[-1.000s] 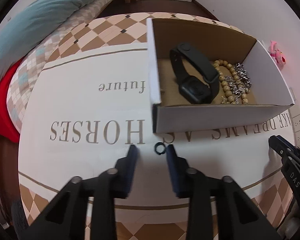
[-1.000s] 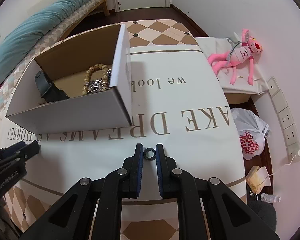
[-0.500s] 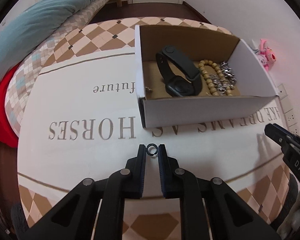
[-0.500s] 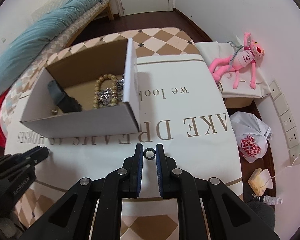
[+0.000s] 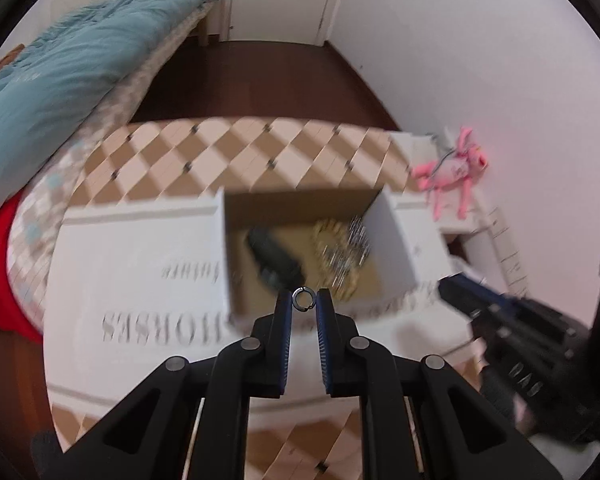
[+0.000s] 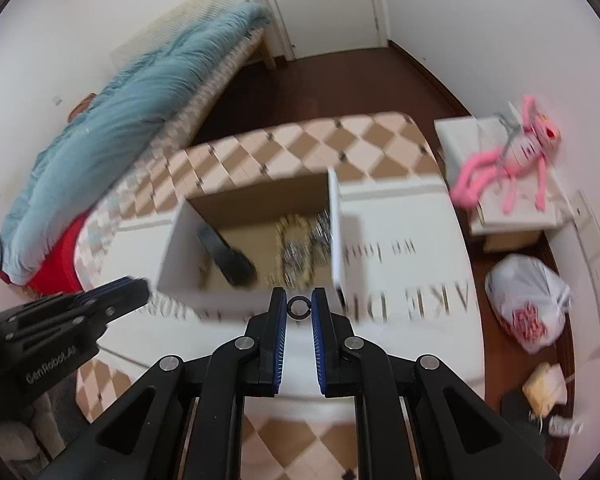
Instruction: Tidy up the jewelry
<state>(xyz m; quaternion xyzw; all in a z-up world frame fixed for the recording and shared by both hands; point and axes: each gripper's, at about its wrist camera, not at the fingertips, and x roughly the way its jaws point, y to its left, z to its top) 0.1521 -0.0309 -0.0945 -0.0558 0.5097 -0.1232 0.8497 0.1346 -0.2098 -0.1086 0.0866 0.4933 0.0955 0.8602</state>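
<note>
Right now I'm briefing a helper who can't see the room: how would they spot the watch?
Find the open cardboard box on the patterned table. The watch lies in its left part, a black strap beside the beige bead bracelet; it is the only black piece inside.

— How is the light looking?
— Soft and even, daylight-like; the white walls are glowing, no hard glare, only faint shadows lying under the box (image 6: 256, 240).
— And the sharpness?
— Motion blur is smearing the worktop (image 5: 140, 280), its lettering and the box contents in both views, while the left gripper (image 5: 303, 304) and right gripper (image 6: 299, 302) are staying crisp.
— Edges?
— The fisheye is bending the bed (image 6: 112, 128) and walls, and black vignetting is closing the corners.
</note>
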